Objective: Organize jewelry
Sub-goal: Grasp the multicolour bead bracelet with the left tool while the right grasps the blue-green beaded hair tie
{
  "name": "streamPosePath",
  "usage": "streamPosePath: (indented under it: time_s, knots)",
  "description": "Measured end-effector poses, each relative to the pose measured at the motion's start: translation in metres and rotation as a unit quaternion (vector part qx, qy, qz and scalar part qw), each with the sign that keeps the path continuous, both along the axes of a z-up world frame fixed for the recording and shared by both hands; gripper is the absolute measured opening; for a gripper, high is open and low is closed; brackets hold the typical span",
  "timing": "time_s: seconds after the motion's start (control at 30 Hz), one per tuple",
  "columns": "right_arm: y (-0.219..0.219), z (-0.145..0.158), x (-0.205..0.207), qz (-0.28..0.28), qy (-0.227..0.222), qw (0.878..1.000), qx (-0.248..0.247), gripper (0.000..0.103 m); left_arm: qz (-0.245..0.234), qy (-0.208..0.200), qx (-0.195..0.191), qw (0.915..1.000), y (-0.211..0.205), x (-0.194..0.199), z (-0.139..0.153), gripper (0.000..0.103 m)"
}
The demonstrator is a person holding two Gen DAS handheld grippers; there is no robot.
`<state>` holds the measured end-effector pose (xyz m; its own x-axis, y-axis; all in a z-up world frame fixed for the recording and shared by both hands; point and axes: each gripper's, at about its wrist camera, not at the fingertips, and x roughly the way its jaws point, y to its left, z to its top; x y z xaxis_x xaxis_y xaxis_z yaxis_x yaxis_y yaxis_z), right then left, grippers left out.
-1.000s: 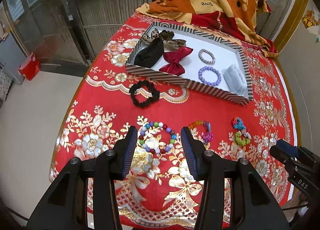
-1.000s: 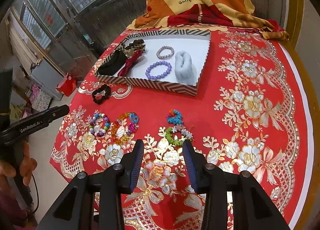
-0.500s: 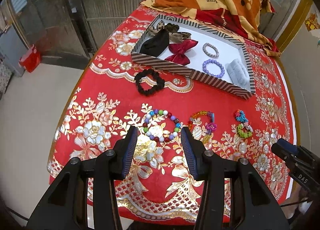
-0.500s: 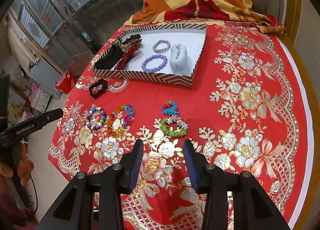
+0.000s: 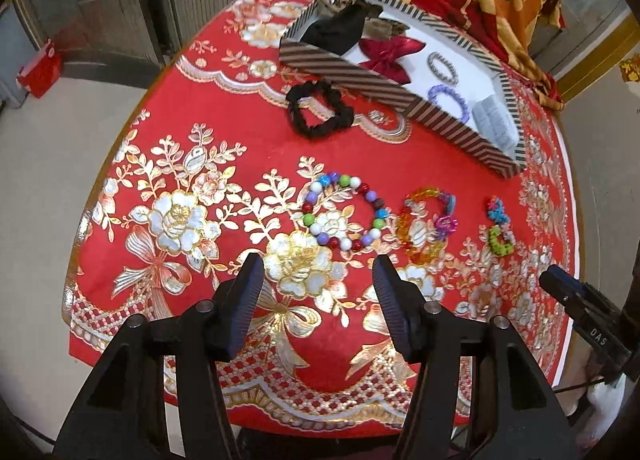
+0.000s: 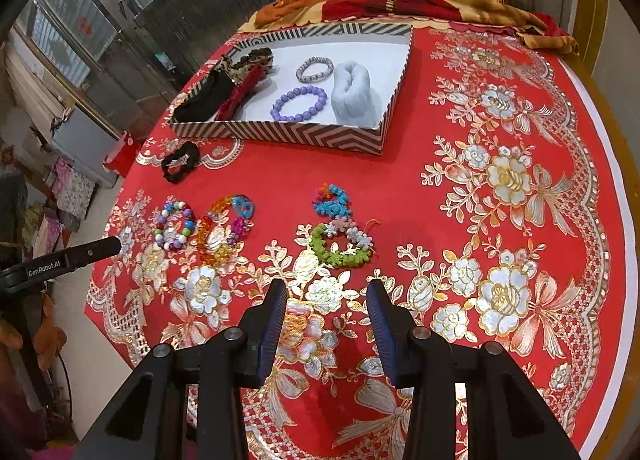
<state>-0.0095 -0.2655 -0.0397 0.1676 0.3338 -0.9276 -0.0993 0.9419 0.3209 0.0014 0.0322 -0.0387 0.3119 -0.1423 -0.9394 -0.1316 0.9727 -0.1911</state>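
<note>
Left gripper: its jaws are standing wide apart and holding nothing, hovering over the near part of the table, just short of the multicolour bead bracelet.

Right gripper: its jaws are likewise gaping and carrying nothing, pointing at the green and blue flower bracelet lying just ahead.

Jewelry still out: the bead bracelet, the orange and pink bracelet, the flower bracelet and the black scrunchie are lying loose on the red cloth, all outside the striped box.

Already boxed: a purple bead bracelet, a silver bracelet, a grey scrunchie and dark and red bows are sitting inside.

Risk, snagging: the embroidered cloth is looking wrinkle-prone; jaws closing low could be pinching fabric along with beads and dragging it.

Risk, slipping: a thin round strand is likely rolling out of flat jaws if only one bead is being caught.

Risk, collision: the bead bracelet and the orange one are lying almost touching, so a wide approach may be nudging the neighbour; the two grippers are also working near each other.

Risk, box wall: a dangling bracelet may be catching the near striped wall on the way in.

Edges: the table rim is curving close under both grippers, so a dropped piece could be rolling off toward the floor.

Open room: bare cloth is lying right of the flower bracelet, and white floor remains in the box's middle.
</note>
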Motion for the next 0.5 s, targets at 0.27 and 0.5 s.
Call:
streamPosePath:
  time_s: [0.27,0.5]
  knots:
    - [0.003,-0.017,0.015,0.006,0.002,1.0,-0.017,0.039,0.008,0.02,0.005,0.9998,0.009,0.016,-0.02,0.056]
    - [0.019,-0.035,0.042,0.026,0.004,0.999,-0.028,0.04,-0.004,0.031,0.009,0.9995,0.005,0.032,-0.033,0.056]
